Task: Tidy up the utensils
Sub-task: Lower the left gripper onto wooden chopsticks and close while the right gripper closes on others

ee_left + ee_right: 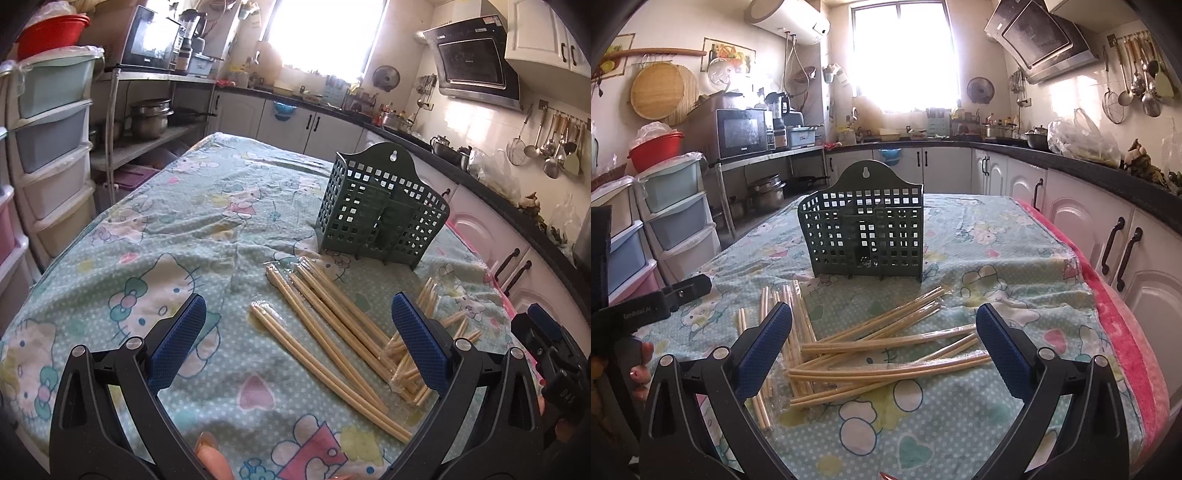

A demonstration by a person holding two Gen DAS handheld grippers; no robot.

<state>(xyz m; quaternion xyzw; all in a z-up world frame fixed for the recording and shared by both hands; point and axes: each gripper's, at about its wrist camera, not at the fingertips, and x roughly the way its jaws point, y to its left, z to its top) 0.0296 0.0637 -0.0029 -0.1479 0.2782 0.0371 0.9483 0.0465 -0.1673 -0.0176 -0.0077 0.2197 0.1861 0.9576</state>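
Several pairs of wooden chopsticks (332,325) in clear wrappers lie scattered on the patterned tablecloth; they also show in the right wrist view (886,350). A dark green slotted utensil holder (380,210) stands upright behind them, also seen in the right wrist view (866,225). My left gripper (299,339) is open and empty, hovering just above the near ends of the chopsticks. My right gripper (884,349) is open and empty, low over the pile. The right gripper also shows in the left wrist view (546,339), and the left one in the right wrist view (665,295).
The table (110,258) has a Hello Kitty cloth over a pink blanket (1123,332) along its right edge. Plastic drawer units (676,214) stand to the left. Kitchen cabinets (1108,240) and a counter run along the right and back.
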